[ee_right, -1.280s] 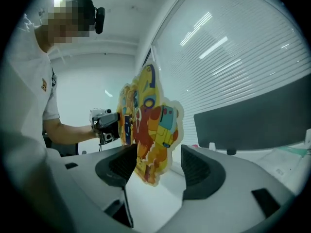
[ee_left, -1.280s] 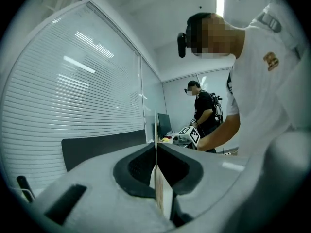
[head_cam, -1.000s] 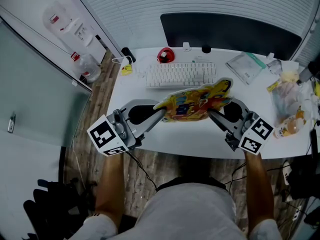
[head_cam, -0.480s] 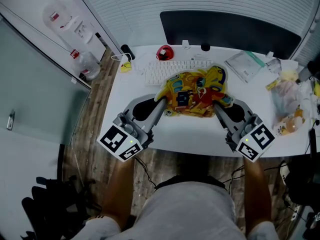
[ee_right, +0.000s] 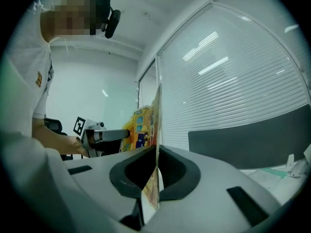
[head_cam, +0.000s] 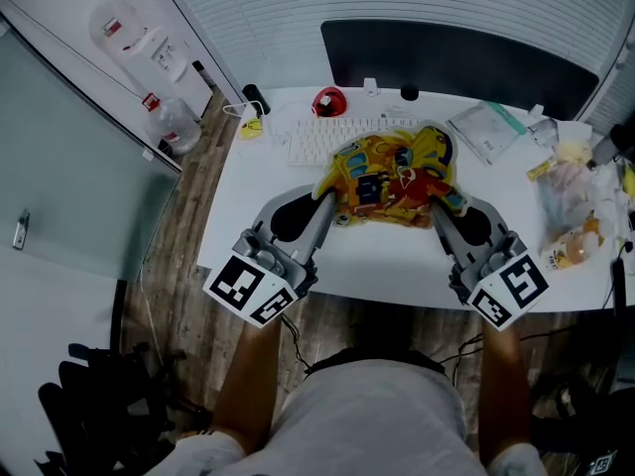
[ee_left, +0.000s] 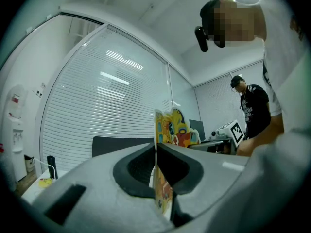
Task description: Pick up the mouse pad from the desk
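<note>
A second ago only the left gripper [head_cam: 330, 206] had the mouse pad [head_cam: 395, 178], and the right gripper [head_cam: 435, 206] stood spread beside the pad's right edge. Now the right gripper's jaws are pressed together on that edge. Its own view shows the thin sheet sandwiched between the dark pads, and the left gripper view shows the same pinch on the left edge. The pad has also swung from lying nearly flat to standing steeply, and it has come off the white desk [head_cam: 397, 266].

For the task this looks like the pick-up all but done. The pad hangs in the air between the two grippers, above the near middle of the desk and just in front of the keyboard [head_cam: 317, 143]. It touches neither, as far as the head view tells.

Its long axis runs left to right, from one gripper to the other. The printed face (bright yellow and red cartoon artwork) is turned up and back toward the person, with the top edge leaning to the far side over the keyboard. The lower edge is nearest the desk.
</note>
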Available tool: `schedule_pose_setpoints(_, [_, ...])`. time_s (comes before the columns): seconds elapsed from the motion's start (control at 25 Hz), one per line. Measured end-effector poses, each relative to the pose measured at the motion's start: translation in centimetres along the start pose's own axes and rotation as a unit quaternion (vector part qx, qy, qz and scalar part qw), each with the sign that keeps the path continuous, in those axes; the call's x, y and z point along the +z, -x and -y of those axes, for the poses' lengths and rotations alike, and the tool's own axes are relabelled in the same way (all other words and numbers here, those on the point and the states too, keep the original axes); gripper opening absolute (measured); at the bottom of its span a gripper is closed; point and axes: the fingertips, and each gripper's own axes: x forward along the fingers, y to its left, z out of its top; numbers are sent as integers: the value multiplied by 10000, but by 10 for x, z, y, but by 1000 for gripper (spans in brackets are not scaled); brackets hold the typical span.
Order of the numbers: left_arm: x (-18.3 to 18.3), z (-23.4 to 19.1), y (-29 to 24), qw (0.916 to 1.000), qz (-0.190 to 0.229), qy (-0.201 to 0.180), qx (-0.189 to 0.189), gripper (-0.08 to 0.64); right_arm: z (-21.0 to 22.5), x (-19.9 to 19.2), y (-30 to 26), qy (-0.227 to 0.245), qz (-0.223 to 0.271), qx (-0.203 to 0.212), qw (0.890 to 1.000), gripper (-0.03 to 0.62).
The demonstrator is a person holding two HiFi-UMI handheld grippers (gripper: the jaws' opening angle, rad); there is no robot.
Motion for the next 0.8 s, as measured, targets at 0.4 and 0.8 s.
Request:
schedule_pose_setpoints(0.4, [1,5,5,9999,41,-33,136,23,-2,1,0,154,-37,28,9999,18])
schedule_pose_setpoints(0.8, [2,6,4,9998,49,-64,190,23,-1,3,0,189,-64,57,9998,18])
